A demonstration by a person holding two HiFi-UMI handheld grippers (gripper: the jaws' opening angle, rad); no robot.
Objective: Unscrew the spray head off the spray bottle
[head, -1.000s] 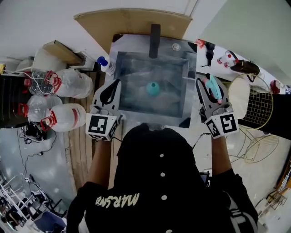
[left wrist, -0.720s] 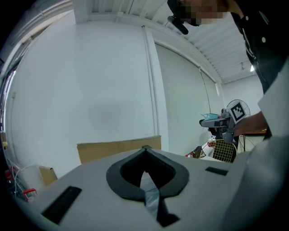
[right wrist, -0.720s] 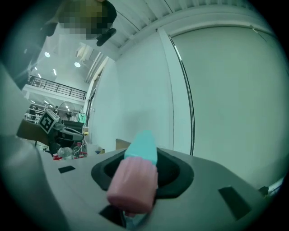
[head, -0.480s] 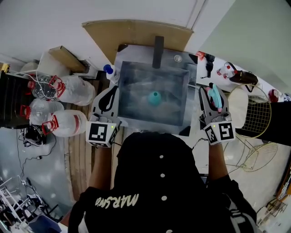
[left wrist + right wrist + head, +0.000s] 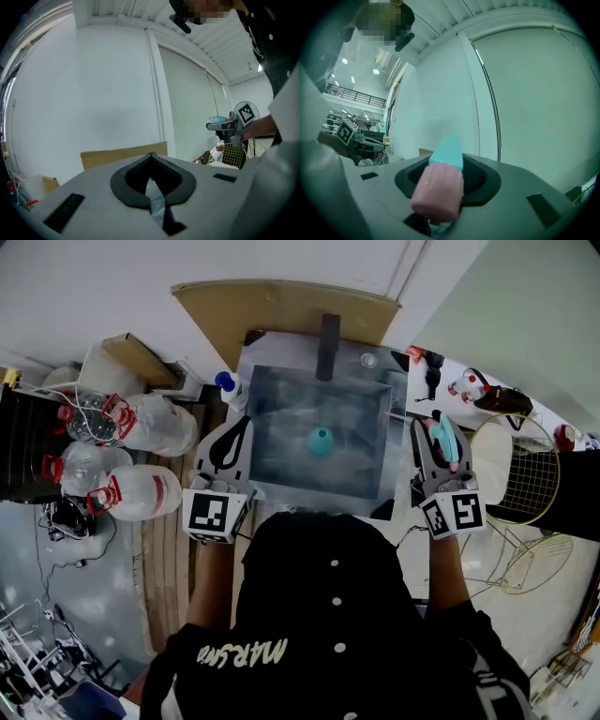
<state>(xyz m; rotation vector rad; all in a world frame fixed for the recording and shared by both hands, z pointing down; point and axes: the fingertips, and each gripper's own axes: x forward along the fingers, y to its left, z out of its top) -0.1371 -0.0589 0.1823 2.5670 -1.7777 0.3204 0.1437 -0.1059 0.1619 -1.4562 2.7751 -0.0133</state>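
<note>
Over the right edge of the metal basin, the right gripper pinches the spray head across its ribbed pink collar, the teal nozzle end pointing away past the jaw tips. The teal bottle lies well apart from it, down in the middle of the basin, so the head looks already off and the step in hand is probably setting it aside. Doing that well means holding the squeeze on the collar firm and level until the head rests on something, since the round collar could roll out of a loosened pinch. The left gripper, at the basin's left edge, is pressed together with nothing between its jaws and need not join in.
</note>
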